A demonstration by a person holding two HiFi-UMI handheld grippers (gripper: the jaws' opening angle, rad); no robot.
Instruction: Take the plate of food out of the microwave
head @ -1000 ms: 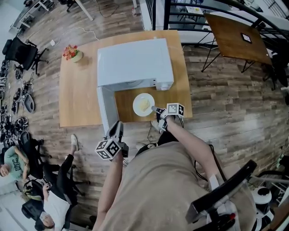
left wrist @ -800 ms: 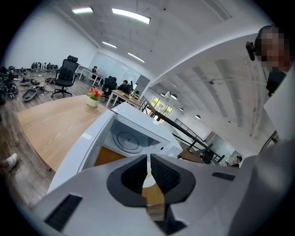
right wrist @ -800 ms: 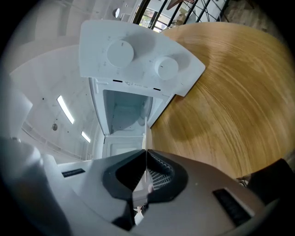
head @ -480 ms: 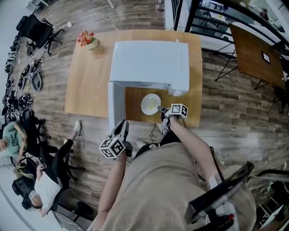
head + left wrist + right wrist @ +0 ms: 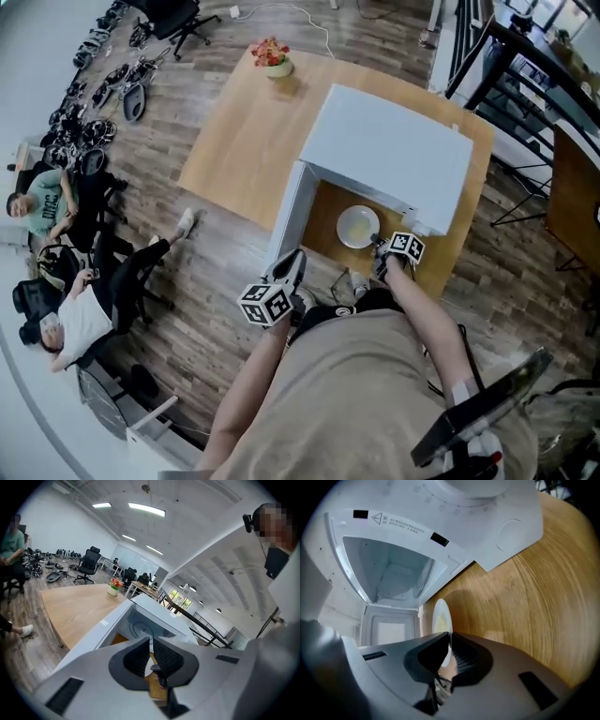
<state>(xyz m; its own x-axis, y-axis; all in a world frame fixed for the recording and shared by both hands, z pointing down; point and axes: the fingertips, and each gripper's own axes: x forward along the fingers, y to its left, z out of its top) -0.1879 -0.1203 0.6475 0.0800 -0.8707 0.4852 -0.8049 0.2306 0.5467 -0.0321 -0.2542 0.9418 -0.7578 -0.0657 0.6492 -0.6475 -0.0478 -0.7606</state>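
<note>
Plate of food (image 5: 357, 226): sat out of the microwave (image 5: 384, 150), down at the desk (image 5: 234, 141), right in front of the open oven. Could not tell if touching the wood. Pinched its near rim with the right gripper (image 5: 379, 244), jaws shut tight on the thin edge, likely to keep it flat so no food slid off. Kept the left gripper (image 5: 292, 261) back by the swung-out door (image 5: 284, 225), jaws together on nothing, likely to stay out of the way. Smooth pale desk with a pot of flowers (image 5: 272, 54) at its far corner. Big room with a wood floor (image 5: 211, 272), black chairs (image 5: 178, 14) and people (image 5: 80, 319) sitting off to one side.
</note>
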